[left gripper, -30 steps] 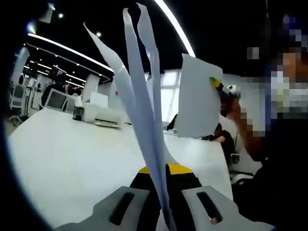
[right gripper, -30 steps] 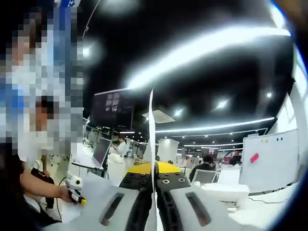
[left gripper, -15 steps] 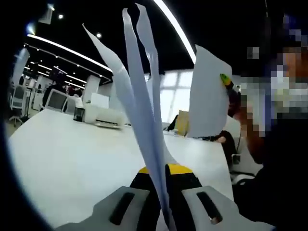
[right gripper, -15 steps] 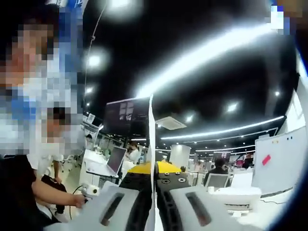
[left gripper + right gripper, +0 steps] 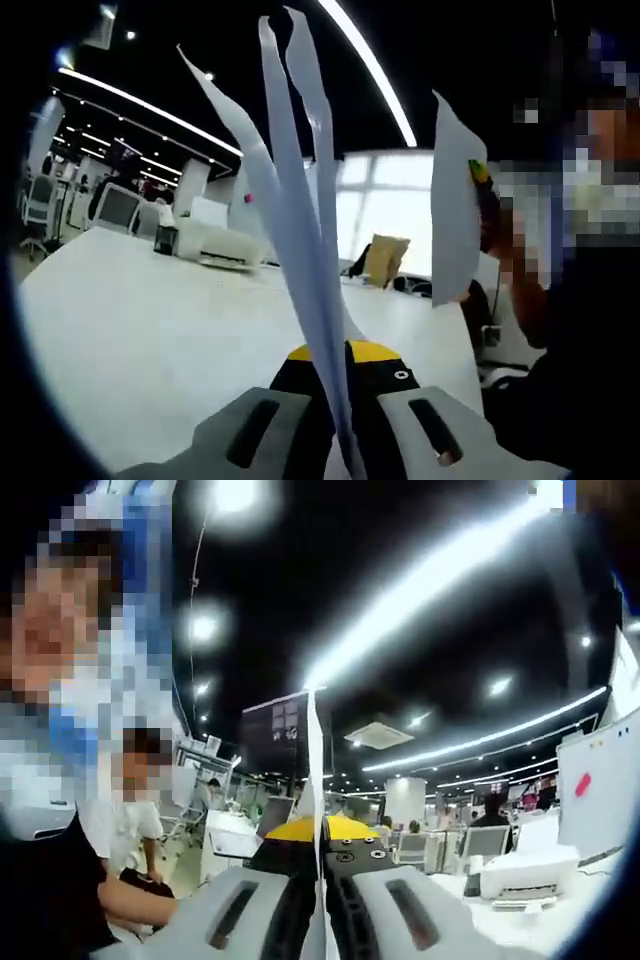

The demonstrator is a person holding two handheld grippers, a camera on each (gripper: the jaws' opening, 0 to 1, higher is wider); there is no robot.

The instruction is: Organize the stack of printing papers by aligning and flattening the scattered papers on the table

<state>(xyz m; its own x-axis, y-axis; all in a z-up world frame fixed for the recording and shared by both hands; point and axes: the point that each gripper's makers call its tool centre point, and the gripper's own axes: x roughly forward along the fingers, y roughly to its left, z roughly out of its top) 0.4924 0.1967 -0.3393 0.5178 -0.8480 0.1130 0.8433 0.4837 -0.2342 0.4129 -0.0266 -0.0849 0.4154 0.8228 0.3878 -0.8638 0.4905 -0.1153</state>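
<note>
While we hold both up above the white surface (image 5: pixel 130 340) | left claw (image 5: pixel 340 440) pinching several fanned paper sheets (image 5: pixel 295 200), upright | right claw (image 5: pixel 322 920) pinching single sheet (image 5: pixel 316 780) edge-on, also seen at right of left gripper view | printer (image 5: pixel 215 245) near far edge of surface

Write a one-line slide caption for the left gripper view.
Left claw pinches several upright paper sheets above a white table; a single sheet hangs at right.
</note>
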